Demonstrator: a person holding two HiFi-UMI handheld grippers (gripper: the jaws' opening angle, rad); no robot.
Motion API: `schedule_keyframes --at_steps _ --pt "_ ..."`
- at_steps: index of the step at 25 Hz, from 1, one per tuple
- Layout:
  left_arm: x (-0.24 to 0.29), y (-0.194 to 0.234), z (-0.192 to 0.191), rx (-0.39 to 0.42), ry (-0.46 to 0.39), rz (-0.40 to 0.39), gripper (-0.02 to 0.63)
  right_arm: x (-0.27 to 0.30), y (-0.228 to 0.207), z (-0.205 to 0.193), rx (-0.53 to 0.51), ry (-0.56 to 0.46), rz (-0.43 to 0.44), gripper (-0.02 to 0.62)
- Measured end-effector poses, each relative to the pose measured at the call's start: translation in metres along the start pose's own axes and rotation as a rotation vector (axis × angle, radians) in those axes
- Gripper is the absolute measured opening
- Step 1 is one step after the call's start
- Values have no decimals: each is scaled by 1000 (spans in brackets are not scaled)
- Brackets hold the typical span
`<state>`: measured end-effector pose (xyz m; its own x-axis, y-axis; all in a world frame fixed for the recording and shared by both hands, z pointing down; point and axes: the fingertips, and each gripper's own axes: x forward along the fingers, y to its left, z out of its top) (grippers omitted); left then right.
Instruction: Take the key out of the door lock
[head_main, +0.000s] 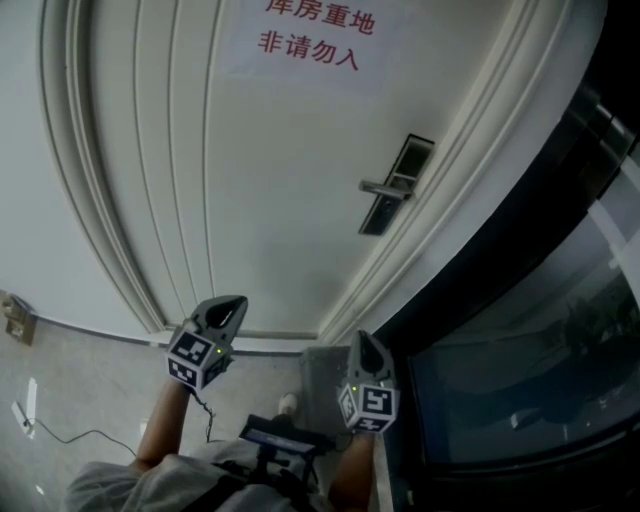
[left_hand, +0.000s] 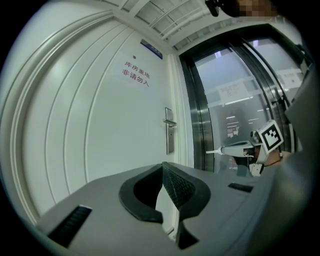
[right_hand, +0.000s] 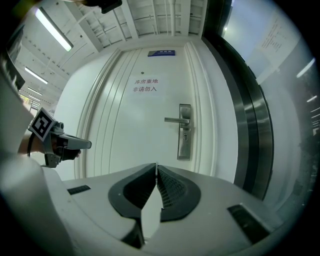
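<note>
Door sign (right_hand: 145, 85) — red txt: 库房重地 非请勿入.

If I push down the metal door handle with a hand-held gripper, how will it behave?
The lever handle looks like stiff metal, so it probably will not bend, only pivot at the lock plate. Its smooth shiny surface may be slippery.

Silver lock (right_hand: 185, 132): tall narrow plate, upright near right edge of door (right_hand: 135, 130), lever handle (right_hand: 175, 120) level, pointing toward door's middle. Small dark spot (right_hand: 185, 136) just below handle; key or bare keyhole, too small to tell.
</note>
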<state>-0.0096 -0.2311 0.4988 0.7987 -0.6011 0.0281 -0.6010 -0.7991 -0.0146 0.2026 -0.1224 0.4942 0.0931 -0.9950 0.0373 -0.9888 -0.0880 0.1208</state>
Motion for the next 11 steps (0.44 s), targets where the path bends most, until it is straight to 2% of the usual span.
schedule_keyframes --at_steps 5,11 --pt "0 -3 1 4 -4 -5 6 -3 5 -1 20 9 14 20" --pt "-2 -9 0 7 -2 -5 6 -11 -2 -12 -8 17 3 20"
